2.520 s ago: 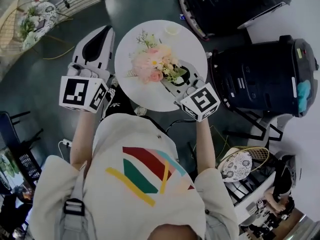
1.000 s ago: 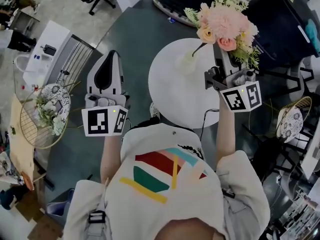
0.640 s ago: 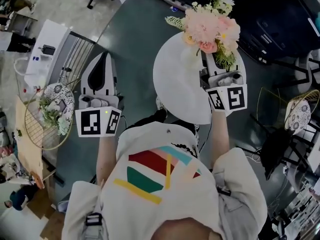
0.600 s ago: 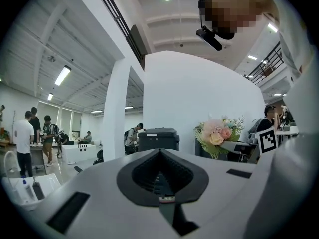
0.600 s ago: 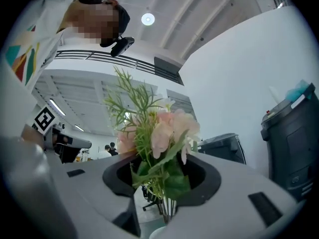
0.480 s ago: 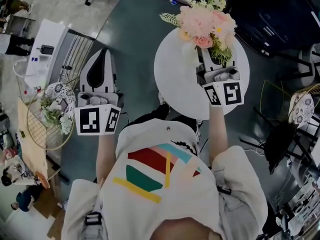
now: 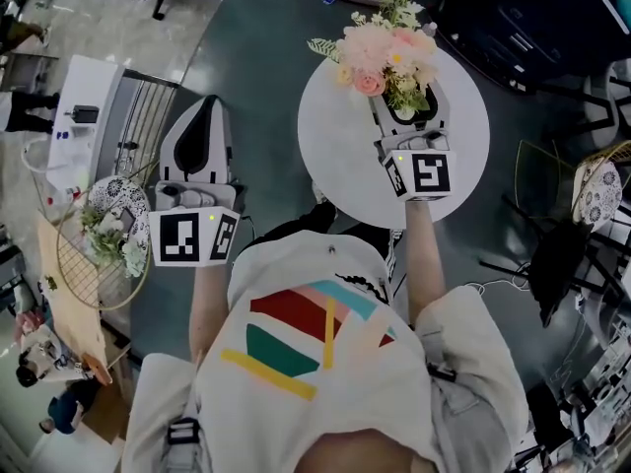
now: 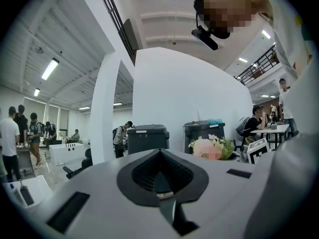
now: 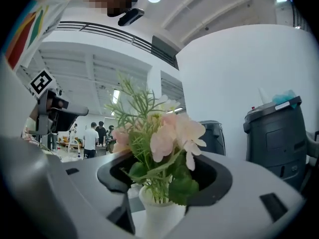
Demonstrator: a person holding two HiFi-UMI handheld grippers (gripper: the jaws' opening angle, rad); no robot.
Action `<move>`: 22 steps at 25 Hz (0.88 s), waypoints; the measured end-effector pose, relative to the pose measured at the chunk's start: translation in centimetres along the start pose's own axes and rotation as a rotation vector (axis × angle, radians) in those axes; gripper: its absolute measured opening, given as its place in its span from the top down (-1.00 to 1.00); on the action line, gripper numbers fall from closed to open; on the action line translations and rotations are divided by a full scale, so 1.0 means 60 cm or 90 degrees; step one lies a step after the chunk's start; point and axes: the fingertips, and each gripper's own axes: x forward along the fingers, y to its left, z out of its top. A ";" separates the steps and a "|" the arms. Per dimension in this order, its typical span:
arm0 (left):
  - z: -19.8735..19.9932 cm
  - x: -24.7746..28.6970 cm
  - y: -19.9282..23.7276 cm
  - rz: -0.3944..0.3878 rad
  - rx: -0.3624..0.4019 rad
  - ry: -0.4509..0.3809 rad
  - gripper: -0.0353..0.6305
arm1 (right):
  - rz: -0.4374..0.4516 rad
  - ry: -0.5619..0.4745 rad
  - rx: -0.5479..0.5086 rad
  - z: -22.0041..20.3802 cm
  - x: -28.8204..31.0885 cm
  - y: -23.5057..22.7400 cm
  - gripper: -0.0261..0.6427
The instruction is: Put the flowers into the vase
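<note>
Right tool, jaws just opening, flanks flowers in vase.

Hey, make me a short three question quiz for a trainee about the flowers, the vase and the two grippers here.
1. True or false: the flowers stand in the white vase.
2. Fill in: the left gripper has its jaws ____, with nothing between them.
3. Which gripper is over the round white table? A. left gripper B. right gripper
Key: 1 true. 2 shut. 3 B; its jaws have just been opening, with vase and stems between them but not squeezed.
</note>
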 end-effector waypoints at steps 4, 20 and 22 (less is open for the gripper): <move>-0.001 0.004 -0.001 0.000 -0.002 0.002 0.87 | -0.001 0.015 0.012 -0.020 -0.011 -0.006 -0.03; -0.013 -0.004 -0.016 -0.006 0.004 0.012 0.87 | 0.043 0.129 0.016 -0.111 -0.024 0.010 -0.31; -0.016 -0.006 -0.010 -0.004 0.004 0.013 0.88 | 0.043 0.145 0.017 -0.125 -0.027 0.014 -0.32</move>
